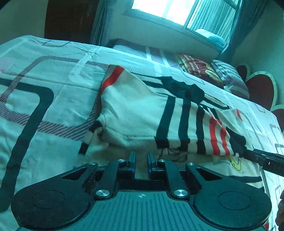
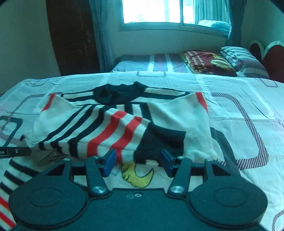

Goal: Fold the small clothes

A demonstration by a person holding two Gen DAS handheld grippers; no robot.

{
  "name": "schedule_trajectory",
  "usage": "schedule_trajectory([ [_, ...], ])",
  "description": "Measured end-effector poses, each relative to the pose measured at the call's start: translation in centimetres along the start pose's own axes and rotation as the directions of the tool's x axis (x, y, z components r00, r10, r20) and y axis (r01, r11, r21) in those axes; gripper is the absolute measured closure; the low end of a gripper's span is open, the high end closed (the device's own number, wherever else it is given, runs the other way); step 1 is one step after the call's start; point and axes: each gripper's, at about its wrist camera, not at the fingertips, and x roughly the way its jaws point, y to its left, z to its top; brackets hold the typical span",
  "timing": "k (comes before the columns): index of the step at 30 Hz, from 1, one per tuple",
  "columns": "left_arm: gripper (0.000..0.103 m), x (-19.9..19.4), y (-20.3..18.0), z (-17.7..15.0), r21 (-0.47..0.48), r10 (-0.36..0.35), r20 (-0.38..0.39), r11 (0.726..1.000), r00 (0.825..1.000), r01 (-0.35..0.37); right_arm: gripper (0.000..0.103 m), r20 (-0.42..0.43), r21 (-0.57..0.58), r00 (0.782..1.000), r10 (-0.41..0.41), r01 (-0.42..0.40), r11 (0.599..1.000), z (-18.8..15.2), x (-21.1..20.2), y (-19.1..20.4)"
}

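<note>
A small cream knit sweater (image 1: 134,113) with dark and red stripes lies on the bed, partly folded over itself; it also shows in the right wrist view (image 2: 113,124). A yellow moon print (image 2: 140,177) shows on the layer underneath. My left gripper (image 1: 141,156) sits at the sweater's near folded edge with its jaws a narrow gap apart and nothing clearly between them. My right gripper (image 2: 138,160) is open, its blue pads (image 2: 109,162) wide apart at the striped, dark-cuffed sleeve edge. Its black finger (image 1: 262,158) shows at the right of the left wrist view.
The bedsheet (image 1: 44,85) is white with dark rounded-rectangle lines. A second bed (image 2: 159,64) beyond holds a folded maroon blanket (image 2: 207,62) and a striped pillow (image 2: 243,58). A window (image 2: 159,10) and curtains are behind, and a heart-shaped headboard (image 1: 261,90) is at right.
</note>
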Motion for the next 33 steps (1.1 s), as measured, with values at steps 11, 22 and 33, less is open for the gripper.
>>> schedule_trajectory([
  [11,0.092,-0.4,-3.0,-2.6,0.000,0.027,-0.023,1.000,0.999,-0.027,0.050,-0.027,-0.060,0.997,0.078,-0.080,0.995,-1.5,-0.1,1.4],
  [22,0.092,1.1,-5.8,-3.5,0.051,0.097,-0.033,0.994,0.995,-0.095,0.049,-0.056,-0.060,0.996,0.062,-0.065,0.996,-2.8,-0.1,1.1],
  [33,0.092,0.3,-6.1,-4.5,0.109,0.143,-0.031,0.984,0.989,-0.139,0.048,-0.102,-0.103,0.995,-0.012,0.001,0.995,-5.0,-0.2,-0.4],
])
